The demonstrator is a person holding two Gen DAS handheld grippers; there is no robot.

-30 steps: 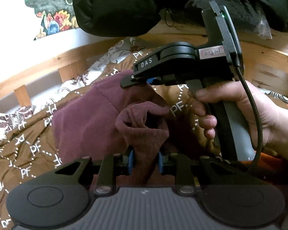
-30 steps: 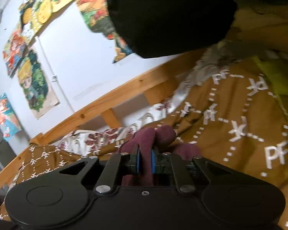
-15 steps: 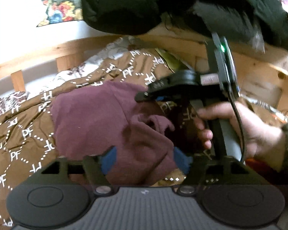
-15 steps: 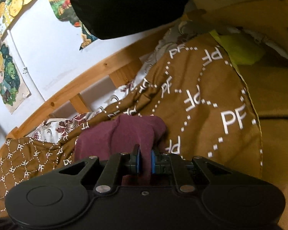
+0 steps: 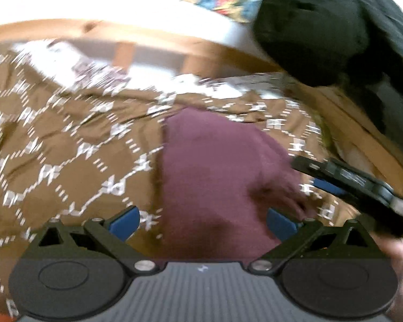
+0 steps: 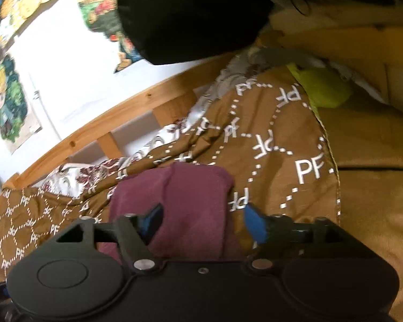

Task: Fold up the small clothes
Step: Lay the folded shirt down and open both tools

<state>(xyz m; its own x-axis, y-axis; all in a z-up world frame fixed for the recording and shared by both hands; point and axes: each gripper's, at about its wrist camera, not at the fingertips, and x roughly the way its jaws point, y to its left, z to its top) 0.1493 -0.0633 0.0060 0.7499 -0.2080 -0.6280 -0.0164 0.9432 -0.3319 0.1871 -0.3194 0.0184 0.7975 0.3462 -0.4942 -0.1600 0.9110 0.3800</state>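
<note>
Bed (image 6: 362, 139), under a brown patterned quilt (image 5: 67, 147), is carrying the work; the wooden rail (image 6: 99, 123) is running along its far side. The maroon garment (image 5: 215, 166) is lying folded on the quilt, nearer the viewer than the rail, with a rumpled corner at its right edge. It is looking light, soft and limp, likely to sag and slide on the quilt; a hold at a corner or along a folded edge is looking soundest, since the middle would bunch. Left gripper (image 5: 201, 221): its jaws have just been opening and are standing spread either side of the garment, pressing nothing. Right gripper (image 6: 201, 221): its jaws have likewise just been opening, pads clear of the cloth lying between them.
</note>
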